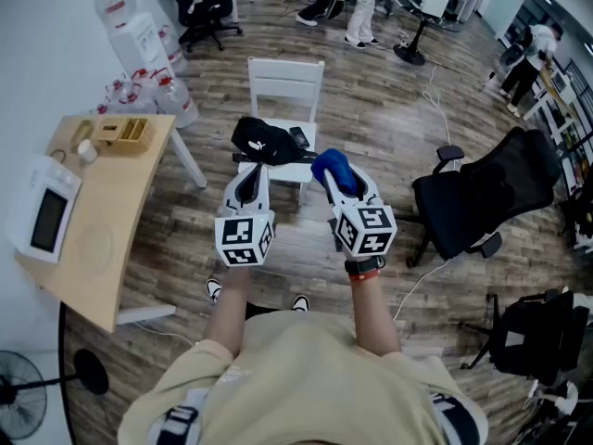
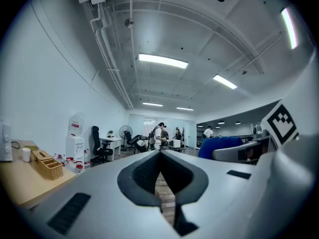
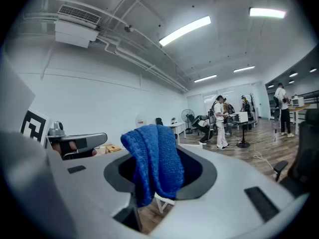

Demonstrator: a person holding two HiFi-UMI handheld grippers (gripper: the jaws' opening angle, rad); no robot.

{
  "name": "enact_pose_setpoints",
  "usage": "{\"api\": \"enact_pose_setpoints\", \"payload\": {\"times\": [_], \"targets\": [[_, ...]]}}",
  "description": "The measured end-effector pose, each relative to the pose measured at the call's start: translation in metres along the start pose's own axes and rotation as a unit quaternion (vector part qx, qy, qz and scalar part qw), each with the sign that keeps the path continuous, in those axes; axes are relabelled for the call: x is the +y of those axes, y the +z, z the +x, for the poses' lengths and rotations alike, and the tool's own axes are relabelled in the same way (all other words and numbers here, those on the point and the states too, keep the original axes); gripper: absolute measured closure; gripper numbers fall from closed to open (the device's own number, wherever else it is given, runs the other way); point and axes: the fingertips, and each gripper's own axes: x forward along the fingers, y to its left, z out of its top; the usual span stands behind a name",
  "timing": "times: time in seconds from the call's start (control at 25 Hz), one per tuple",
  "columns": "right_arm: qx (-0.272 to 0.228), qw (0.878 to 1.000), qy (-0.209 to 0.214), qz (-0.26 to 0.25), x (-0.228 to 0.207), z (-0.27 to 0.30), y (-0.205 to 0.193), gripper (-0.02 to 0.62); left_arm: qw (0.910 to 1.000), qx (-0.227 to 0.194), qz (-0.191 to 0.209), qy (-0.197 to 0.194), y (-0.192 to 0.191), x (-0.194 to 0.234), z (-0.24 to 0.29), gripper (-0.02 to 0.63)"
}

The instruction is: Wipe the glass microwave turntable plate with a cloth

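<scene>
My right gripper [image 1: 328, 172] is held at chest height over the floor, shut on a blue knitted cloth [image 1: 331, 166]. In the right gripper view the cloth [image 3: 152, 159] drapes over the jaws of the gripper [image 3: 155, 151]. Beside it my left gripper [image 1: 248, 184] is level with it; its jaws [image 2: 160, 156] meet at the tip with nothing between them. A faint round outline, likely the glass plate [image 1: 94, 246], lies on the wooden table [image 1: 139, 193] at the left, in front of the white microwave [image 1: 43, 217]. Both grippers are well right of the table.
A wicker basket [image 1: 123, 132] and a white cup [image 1: 86, 150] stand at the table's far end. A white chair [image 1: 285, 86] with a black bag [image 1: 267, 143] is straight ahead. A black office chair [image 1: 489, 202] stands at the right, a fan [image 1: 20, 406] near left.
</scene>
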Motion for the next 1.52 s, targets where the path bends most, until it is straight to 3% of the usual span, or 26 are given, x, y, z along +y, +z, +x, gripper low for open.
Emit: {"api": "enact_pose_setpoints", "payload": {"times": [0.2, 0.36, 0.52, 0.72, 1.04, 1.32, 1.52], "targets": [[0.004, 0.998, 0.055, -0.004, 0.042, 0.029, -0.002, 0.426, 0.9991, 0.000, 0.000, 0.043, -0.002, 0.035, -0.019, 0.588], [0.016, 0.992, 0.123, -0.008, 0.103, 0.064, -0.010, 0.426, 0.9942, 0.001, -0.002, 0.108, -0.002, 0.086, -0.053, 0.586], [0.032, 0.980, 0.198, -0.016, 0.181, 0.094, -0.018, 0.425, 0.9834, 0.002, -0.005, 0.181, -0.002, 0.146, -0.100, 0.588], [0.055, 0.957, 0.285, -0.021, 0.283, 0.128, -0.032, 0.423, 0.9628, -0.003, -0.007, 0.270, 0.001, 0.220, -0.168, 0.588], [0.083, 0.907, 0.413, -0.029, 0.459, 0.164, -0.049, 0.422, 0.9220, -0.022, -0.028, 0.386, 0.009, 0.335, -0.274, 0.588], [0.093, 0.873, 0.476, -0.055, 0.583, 0.192, -0.059, 0.421, 0.8871, -0.023, -0.035, 0.460, 0.008, 0.424, -0.346, 0.588], [0.103, 0.856, 0.504, -0.054, 0.660, 0.212, -0.065, 0.421, 0.8675, -0.023, -0.044, 0.495, 0.009, 0.482, -0.393, 0.586]]}}
